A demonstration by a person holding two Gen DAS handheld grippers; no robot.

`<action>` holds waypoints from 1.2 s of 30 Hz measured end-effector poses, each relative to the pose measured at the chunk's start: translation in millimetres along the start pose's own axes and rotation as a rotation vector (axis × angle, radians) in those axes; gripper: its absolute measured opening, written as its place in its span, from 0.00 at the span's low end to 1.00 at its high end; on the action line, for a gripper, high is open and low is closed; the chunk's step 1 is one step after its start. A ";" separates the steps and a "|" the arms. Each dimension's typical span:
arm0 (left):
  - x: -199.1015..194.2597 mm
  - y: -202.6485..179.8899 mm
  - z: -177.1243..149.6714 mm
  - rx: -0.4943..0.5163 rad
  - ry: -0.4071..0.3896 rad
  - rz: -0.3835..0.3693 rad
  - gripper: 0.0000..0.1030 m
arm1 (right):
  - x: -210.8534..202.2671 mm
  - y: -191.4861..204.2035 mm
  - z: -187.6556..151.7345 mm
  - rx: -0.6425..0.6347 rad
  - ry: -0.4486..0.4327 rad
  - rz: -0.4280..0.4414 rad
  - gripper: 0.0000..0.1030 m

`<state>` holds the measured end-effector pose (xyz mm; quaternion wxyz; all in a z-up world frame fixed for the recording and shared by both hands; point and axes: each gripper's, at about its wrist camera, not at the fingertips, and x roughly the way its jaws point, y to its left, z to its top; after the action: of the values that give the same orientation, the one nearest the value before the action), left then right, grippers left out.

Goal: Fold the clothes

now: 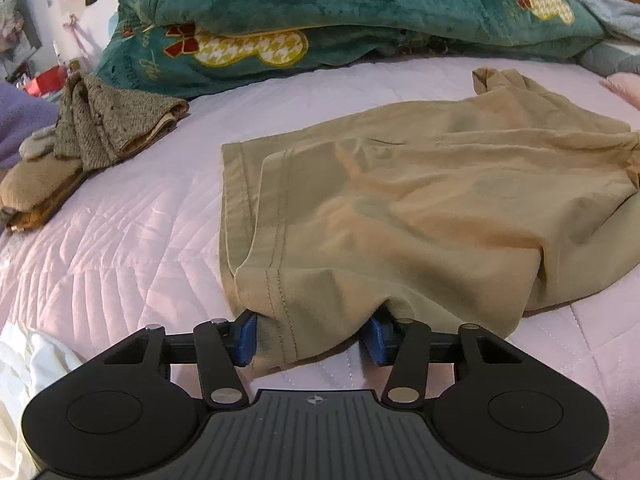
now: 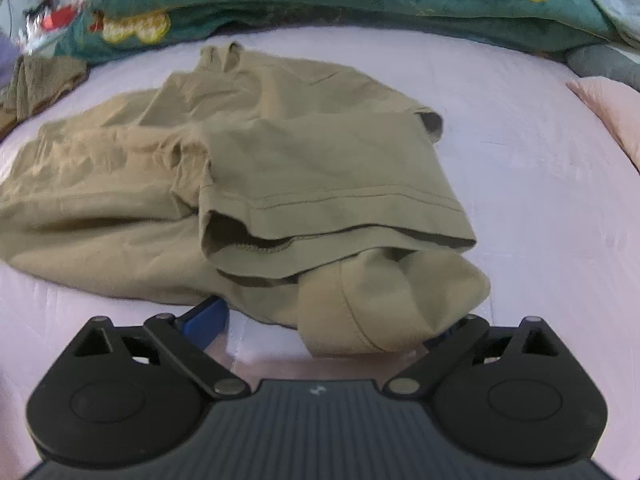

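A tan T-shirt [image 1: 420, 200] lies rumpled and partly folded over on the pink quilted bed cover [image 1: 120, 240]. My left gripper [image 1: 310, 338] is open at the shirt's near hemmed corner. That stitched hem hangs between its blue fingers [image 1: 245, 336] and drapes over their tips. In the right wrist view the same shirt [image 2: 280, 168] shows a sleeve folded across its body. My right gripper [image 2: 320, 324] is wide open at a rolled edge of cloth that lies between its fingers. One blue finger [image 2: 206, 314] shows and the other is hidden under the fabric.
A green plush blanket [image 1: 320, 8] with yellow houndstooth figures is heaped along the back. A folded brown knit garment [image 1: 112, 120] and a tan plush item [image 1: 36, 188] lie at the left. White cloth [image 1: 28, 368] sits at the near left, a pink pillow [image 2: 608, 112] at the right.
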<state>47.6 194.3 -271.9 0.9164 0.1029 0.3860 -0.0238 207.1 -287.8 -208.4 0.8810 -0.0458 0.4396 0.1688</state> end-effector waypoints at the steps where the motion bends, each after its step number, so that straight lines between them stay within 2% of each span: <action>1: 0.2 0.5 -0.3 -0.003 -0.001 -0.002 0.50 | -3.3 -3.3 -0.7 0.010 -0.003 -0.008 0.95; 6: 1.4 2.9 -1.3 -0.021 -0.008 -0.009 0.50 | -16.6 -18.0 -8.3 -0.011 -0.023 -0.074 0.95; 10: 3.3 2.6 -0.3 -0.031 -0.008 -0.006 0.50 | -10.9 -20.8 -8.8 -0.053 -0.056 -0.119 0.95; 13: 3.6 1.4 0.5 -0.022 -0.006 -0.004 0.50 | 0.1 -8.2 -4.4 -0.128 -0.061 -0.097 0.95; 16: 4.0 1.2 0.9 -0.021 -0.006 -0.003 0.50 | 10.5 -3.0 -2.4 -0.171 -0.067 -0.009 0.93; 18: 3.7 0.8 0.6 -0.024 -0.011 -0.014 0.49 | 12.1 -3.7 -2.6 -0.171 -0.072 0.037 0.87; 20: 3.2 0.6 0.1 -0.030 -0.018 -0.031 0.35 | 9.7 -9.1 -4.1 -0.157 -0.081 0.089 0.78; 22: 3.1 -2.9 1.0 -0.021 -0.023 -0.040 0.12 | 5.5 -14.4 -5.5 -0.144 -0.090 0.126 0.67; 23: 3.0 -6.0 1.7 -0.008 -0.025 -0.038 0.09 | 2.7 -16.5 -5.5 -0.135 -0.093 0.141 0.52; 24: 2.6 -8.0 2.5 -0.005 -0.027 -0.038 0.07 | -0.1 -18.7 -5.6 -0.126 -0.097 0.157 0.33; 26: 0.6 -6.1 3.4 -0.024 -0.032 -0.050 0.07 | -5.5 -19.2 -7.1 -0.116 -0.097 0.187 0.21; 29: -8.1 -1.6 5.2 -0.041 -0.050 -0.056 0.06 | -8.2 -13.1 -8.3 -0.123 -0.105 0.198 0.16; 36: -49.0 13.7 13.9 -0.075 -0.124 -0.059 0.06 | -45.3 -8.0 1.9 -0.113 -0.140 0.201 0.15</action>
<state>24.7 203.1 -225.2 0.9408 0.0553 0.3318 -0.0424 186.0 -306.5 -172.0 0.8842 -0.0389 0.3692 0.2835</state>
